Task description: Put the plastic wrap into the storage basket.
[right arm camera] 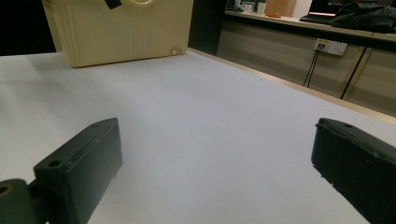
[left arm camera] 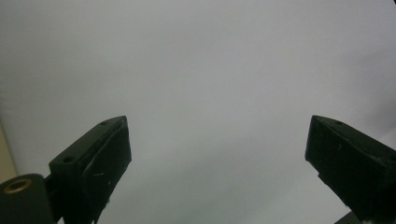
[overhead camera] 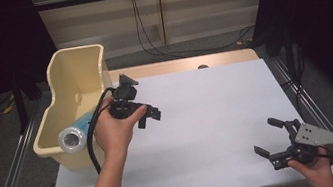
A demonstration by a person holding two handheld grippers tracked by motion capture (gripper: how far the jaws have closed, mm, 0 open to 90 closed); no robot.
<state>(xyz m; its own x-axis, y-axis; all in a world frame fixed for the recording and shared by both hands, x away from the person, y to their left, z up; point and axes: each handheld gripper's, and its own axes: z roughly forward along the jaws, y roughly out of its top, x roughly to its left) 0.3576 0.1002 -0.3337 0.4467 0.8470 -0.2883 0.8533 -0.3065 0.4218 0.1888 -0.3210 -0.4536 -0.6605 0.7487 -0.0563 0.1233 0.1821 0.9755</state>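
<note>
Roll of clear film (overhead camera: 74, 137), with a pale blue tint and a white core end facing the camera in the high view, lies in the near end of the cream plastic bin (overhead camera: 74, 67) at the left edge of the desk (overhead camera: 209, 117). Only its near end and a short stretch of its side show; the rest is cut off by the bin's wall and by the person's left forearm and the black cable (overhead camera: 94, 135) that trails across it. Whether the roll carries any print cannot be made out.

Just to the right of the bin, the left hand-held gripper (overhead camera: 150, 116) hangs over the white desk surface, released, with nothing between its jaws. In the left gripper view (left arm camera: 219, 154) the two black jaws stand well apart against plain grey-white desk, and a sliver of the cream bin shows at the far left edge. The left hand (overhead camera: 114, 129) wraps the body of the tool, so most of its casing is hidden.

At the near right corner of the desk the right hand-held gripper (overhead camera: 270, 135) is also released and empty, its jaws spread wide; the grey three-cornered plate (overhead camera: 319, 134) sits on top, and the right hand (overhead camera: 313, 169) is partly cut off by the bottom edge. In the right gripper view (right arm camera: 215, 158) the bin (right arm camera: 121, 32) stands far off, its top cropped, and a wall socket (right arm camera: 331, 45) with two cables shows beyond the desk's wooden edge. No label or writing is readable anywhere.
</note>
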